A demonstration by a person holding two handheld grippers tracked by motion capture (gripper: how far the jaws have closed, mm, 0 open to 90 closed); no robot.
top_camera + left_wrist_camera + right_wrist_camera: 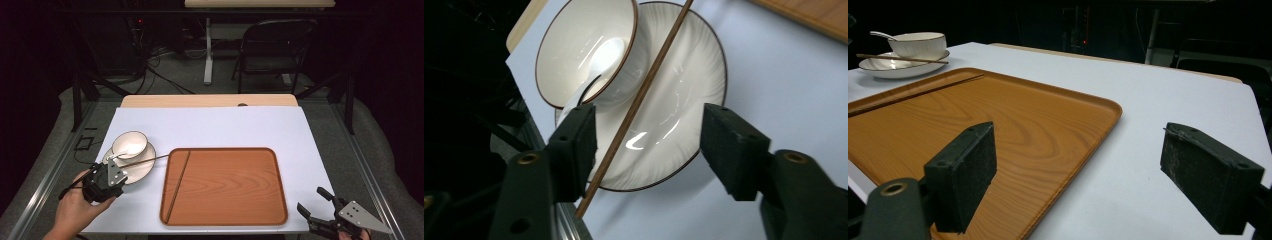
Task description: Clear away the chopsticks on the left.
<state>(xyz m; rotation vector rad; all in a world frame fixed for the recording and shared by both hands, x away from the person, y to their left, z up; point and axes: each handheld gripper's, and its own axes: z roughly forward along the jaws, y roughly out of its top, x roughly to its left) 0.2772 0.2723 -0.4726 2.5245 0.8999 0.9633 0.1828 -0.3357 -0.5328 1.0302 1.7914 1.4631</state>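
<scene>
In the high view, the left hand [75,205] comes in from the bottom left and holds the left gripper [112,162] over the near edge of a white plate [141,167] at the left of the white table [225,127]. The right gripper [312,200] sits low at the table's front right corner, jaws spread apart and empty. A rectangular wooden tray [230,185] with rounded corners lies mid-table; one chopstick [178,186] lies along its left side. A second chopstick [145,161] rests across the plate toward the tray's corner. A white bowl [129,144] sits on the plate.

In the left gripper view, the black jaws stand wide open above the ribbed, brown-rimmed plate [684,95], gripping nothing. The chopstick [634,107] runs diagonally across the plate beside the bowl [574,45], which holds a white spoon [599,60].

In the right gripper view, the jaws are open over the tray's [1013,115] grained corner and the bare table [1158,115]. Far left, the bowl [918,44] sits on its plate [888,65].
</scene>
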